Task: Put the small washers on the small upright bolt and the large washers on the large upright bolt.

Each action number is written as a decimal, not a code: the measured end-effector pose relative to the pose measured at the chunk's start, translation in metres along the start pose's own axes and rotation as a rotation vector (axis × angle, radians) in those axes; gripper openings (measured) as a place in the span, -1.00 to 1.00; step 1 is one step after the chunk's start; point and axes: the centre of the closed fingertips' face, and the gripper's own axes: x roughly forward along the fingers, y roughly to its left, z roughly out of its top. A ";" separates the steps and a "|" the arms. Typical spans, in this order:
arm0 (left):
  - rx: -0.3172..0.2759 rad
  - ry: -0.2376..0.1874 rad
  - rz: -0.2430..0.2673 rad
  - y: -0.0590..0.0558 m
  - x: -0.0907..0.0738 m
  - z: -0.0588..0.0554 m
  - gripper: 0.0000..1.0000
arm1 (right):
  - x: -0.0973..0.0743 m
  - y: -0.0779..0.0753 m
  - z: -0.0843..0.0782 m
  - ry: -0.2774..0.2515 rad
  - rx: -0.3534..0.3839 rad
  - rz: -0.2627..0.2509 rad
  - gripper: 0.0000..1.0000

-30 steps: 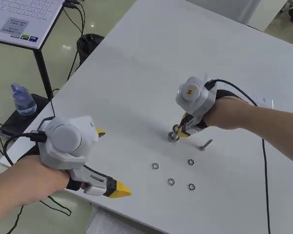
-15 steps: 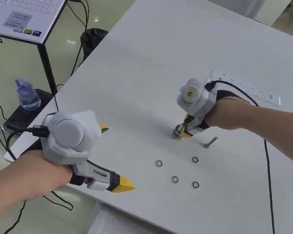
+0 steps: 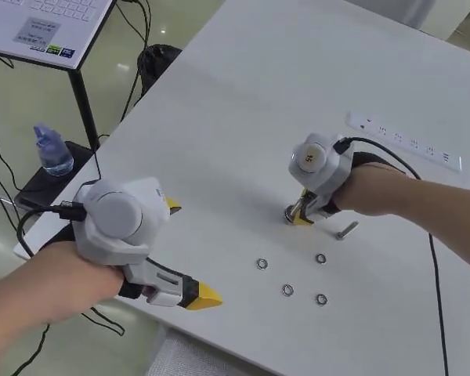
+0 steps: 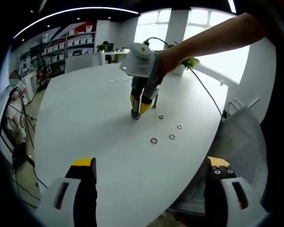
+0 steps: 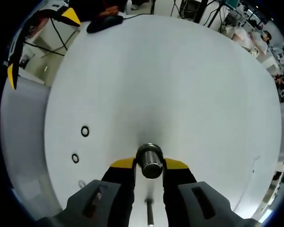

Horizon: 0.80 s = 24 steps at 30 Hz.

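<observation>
In the last second almost nothing on the bench (image 3: 243, 102) has moved; the picture shifted because my head did. My right gripper (image 3: 299, 218) stays pinched on the large bolt (image 5: 151, 161), at the same spot relative to the 4 washers (image 3: 262, 264). My left gripper (image 4: 150, 163) hangs spread and holding nothing over the near edge of the bench, slightly nearer the washers than before.

I judge from this that I am still settling the large bolt upright, and no washer has gone onto a bolt yet. The small bolt (image 3: 346, 230) lies on its side just beside my right gripper, so it still needs standing up.

The large bolt is bright steel. Its round end faces my right gripper's camera, and its foot seems to touch the bench. I cannot tell the washers' sizes apart.
</observation>
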 end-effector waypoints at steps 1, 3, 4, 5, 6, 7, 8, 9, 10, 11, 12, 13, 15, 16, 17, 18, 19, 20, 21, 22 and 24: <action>0.001 0.002 0.002 0.000 0.000 0.000 0.90 | 0.000 0.000 0.001 -0.004 0.000 -0.002 -0.57; 0.003 0.006 0.006 0.002 -0.002 -0.002 0.89 | 0.001 0.000 0.001 -0.009 0.014 -0.001 -0.57; 0.001 0.006 0.008 0.003 -0.003 -0.002 0.89 | 0.002 0.001 0.001 -0.007 0.017 0.004 -0.57; 0.001 0.008 0.008 0.003 -0.003 -0.002 0.89 | 0.002 0.002 0.001 -0.010 0.017 0.007 -0.57; 0.001 0.010 0.009 0.004 -0.004 -0.003 0.88 | 0.003 0.002 0.001 -0.011 0.017 0.006 -0.57; 0.002 0.012 0.011 0.004 -0.004 -0.004 0.88 | 0.003 0.003 0.001 -0.011 0.015 0.004 -0.56; 0.000 0.014 0.014 0.005 -0.005 -0.004 0.88 | 0.003 0.003 0.002 -0.010 0.013 0.004 -0.56; -0.002 0.013 0.015 0.005 -0.005 -0.005 0.87 | 0.003 0.003 0.002 -0.010 0.017 0.005 -0.56; -0.006 0.011 0.015 0.005 -0.006 -0.005 0.87 | 0.003 0.003 0.002 -0.010 0.014 0.005 -0.56; -0.008 0.010 0.015 0.005 -0.006 -0.005 0.86 | 0.003 0.003 0.003 -0.009 0.011 0.004 -0.56; -0.008 0.010 0.015 0.005 -0.006 -0.006 0.86 | 0.002 0.003 0.003 -0.008 0.010 0.005 -0.56; -0.009 0.013 0.015 0.005 -0.006 -0.007 0.85 | 0.002 0.003 0.003 -0.008 0.011 0.005 -0.56; -0.011 0.019 0.013 0.004 -0.005 -0.010 0.84 | 0.002 0.003 0.003 -0.006 0.016 0.004 -0.56; -0.012 0.018 0.011 0.003 -0.006 -0.010 0.84 | 0.002 0.003 0.002 -0.006 0.015 0.003 -0.56; -0.012 0.017 0.009 0.002 -0.006 -0.010 0.84 | 0.002 0.003 0.002 -0.005 0.013 0.001 -0.56; -0.012 0.016 0.009 0.002 -0.006 -0.010 0.84 | 0.002 0.004 0.002 -0.004 0.015 0.003 -0.55; -0.012 0.017 0.009 0.002 -0.006 -0.011 0.84 | 0.002 0.004 0.002 -0.003 0.013 0.004 -0.54; -0.013 0.016 0.009 0.002 -0.006 -0.011 0.84 | 0.002 0.004 0.002 -0.004 0.007 0.003 -0.54; -0.014 0.016 0.009 0.002 -0.006 -0.011 0.84 | 0.002 0.004 0.003 -0.009 -0.004 0.001 -0.54; -0.014 0.016 0.010 0.003 -0.007 -0.011 0.84 | 0.002 0.004 0.002 -0.007 -0.003 0.001 -0.53; -0.012 0.014 0.011 0.004 -0.008 -0.010 0.83 | 0.002 0.004 0.002 -0.006 0.000 0.000 -0.53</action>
